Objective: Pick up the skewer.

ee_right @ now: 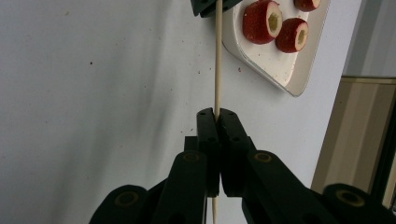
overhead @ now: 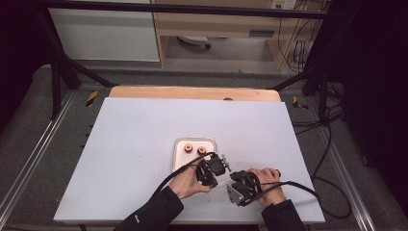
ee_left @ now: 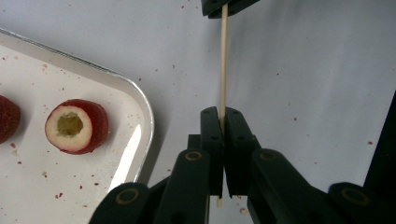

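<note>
A thin wooden skewer [ee_left: 223, 60] runs between my two grippers, just above the white table. My left gripper [ee_left: 222, 116] is shut on one end, and a short stub pokes out behind its jaws. My right gripper [ee_right: 216, 114] is shut on the other end of the skewer [ee_right: 217, 56]. In the high view the left gripper [overhead: 214, 179] and right gripper [overhead: 233, 185] face each other near the table's front edge, with the skewer [overhead: 223, 186] between them. Red cored fruit pieces [ee_left: 77, 126] [ee_right: 261, 15] lie on a white tray [overhead: 178, 159].
The tray [ee_left: 140, 100] sits just beyond the left gripper, its corner close to the skewer. Small red crumbs dot the table [overhead: 134, 139]. A wooden strip [overhead: 192, 92] borders the far edge. Cables trail from both grippers toward the front and right.
</note>
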A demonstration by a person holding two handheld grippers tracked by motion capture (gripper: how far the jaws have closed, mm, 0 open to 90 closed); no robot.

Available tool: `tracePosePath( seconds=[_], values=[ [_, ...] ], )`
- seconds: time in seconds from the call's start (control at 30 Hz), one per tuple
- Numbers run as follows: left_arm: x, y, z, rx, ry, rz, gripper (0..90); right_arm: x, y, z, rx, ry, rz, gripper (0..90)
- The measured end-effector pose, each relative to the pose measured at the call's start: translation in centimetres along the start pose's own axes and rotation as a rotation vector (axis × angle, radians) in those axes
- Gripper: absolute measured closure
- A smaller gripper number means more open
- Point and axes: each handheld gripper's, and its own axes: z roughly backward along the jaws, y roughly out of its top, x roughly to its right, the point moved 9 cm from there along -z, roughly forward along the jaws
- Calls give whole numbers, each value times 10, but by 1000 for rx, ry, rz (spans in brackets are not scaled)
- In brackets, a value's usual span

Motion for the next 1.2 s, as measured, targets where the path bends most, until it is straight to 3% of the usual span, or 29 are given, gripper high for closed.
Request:
tracePosePath(
  seconds=[0.27,0.3,0.37,0.4,0.43,0.47,0.53,0.57,0.6,0.7,0.8,0.93,0.97,1.13,1.17,1.2],
  values=[
    [1,-2,-1,0,5,7,880,-1,1,0,9,-10,-6,881],
    [1,-2,-1,1,7,7,880,0,1,1,22,-8,-40,846],
    [-1,-5,-1,7,20,13,881,1,1,1,28,-12,-64,809],
    [-2,-7,0,7,25,17,881,2,1,2,39,-8,-113,744],
    [-3,-9,0,11,28,21,882,4,-2,4,51,-2,-207,679],
    [-4,-11,0,13,37,27,882,4,-2,4,51,-2,-207,679],
    [-6,-16,1,21,45,38,882,6,-7,5,59,3,-293,604],
    [-6,-18,2,28,46,41,882,6,-12,6,60,9,-406,526],
    [-7,-21,4,24,48,42,882,6,-12,6,60,9,-406,526],
    [-9,-27,7,39,60,53,882,8,-20,7,57,15,-534,444],
    [-10,-32,9,68,61,69,881,9,-29,8,67,25,-694,370],
    [-11,-38,14,104,64,101,881,7,-39,6,75,49,-835,267],
    [-12,-40,15,113,71,111,881,7,-39,6,75,49,-835,267],
    [-13,-47,22,195,73,172,881,4,-44,2,91,87,-948,195],
    [-13,-49,24,209,78,183,881,2,-46,1,81,100,-1002,157],
    [-13,-51,24,222,80,194,881,2,-46,1,81,100,-1002,157]
  ],
)
